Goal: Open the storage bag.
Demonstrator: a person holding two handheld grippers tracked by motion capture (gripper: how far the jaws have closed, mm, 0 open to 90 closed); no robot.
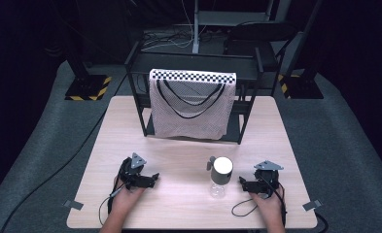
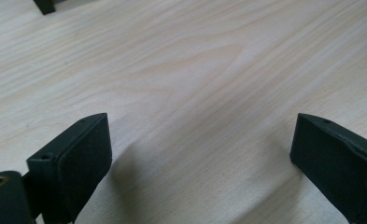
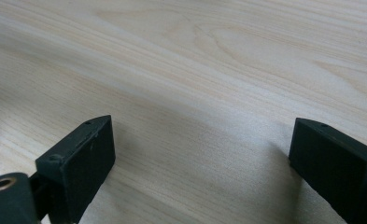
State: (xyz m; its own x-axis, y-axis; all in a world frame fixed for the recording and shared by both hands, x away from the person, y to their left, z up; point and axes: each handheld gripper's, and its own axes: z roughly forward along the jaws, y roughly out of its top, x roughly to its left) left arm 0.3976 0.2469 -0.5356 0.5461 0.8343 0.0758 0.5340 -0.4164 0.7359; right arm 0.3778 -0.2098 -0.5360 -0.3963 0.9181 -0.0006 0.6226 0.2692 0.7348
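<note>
High view has the whole setup: a light wood table [image 1: 188, 208], both grippers resting near the front edge, and a clear bottle with a white cap [image 1: 221, 175] standing upright between them, closer to the right one. Left gripper [image 1: 153, 178] sits toward the front left, well apart from the bottle, jaws spread wide with bare wood between them. Right gripper [image 1: 242, 183] is just beside the bottle, also gaping wide and holding nothing. At the back edge a black rack [image 1: 247, 104] has a white mesh bag [image 1: 191, 109] draped over it.

Handling guess: the bottle looks like thin see-through plastic, probably empty or near it, though it's too small to tell for sure. So it's light, a bit slick, and it'll tip easily with that big cap up top. I'd grab it around the body just under the cap, squeezing gently so the wall doesn't buckle. The mesh bag is floppy and will sag, so the other claw should pinch its rim to hold the mouth open.
</note>
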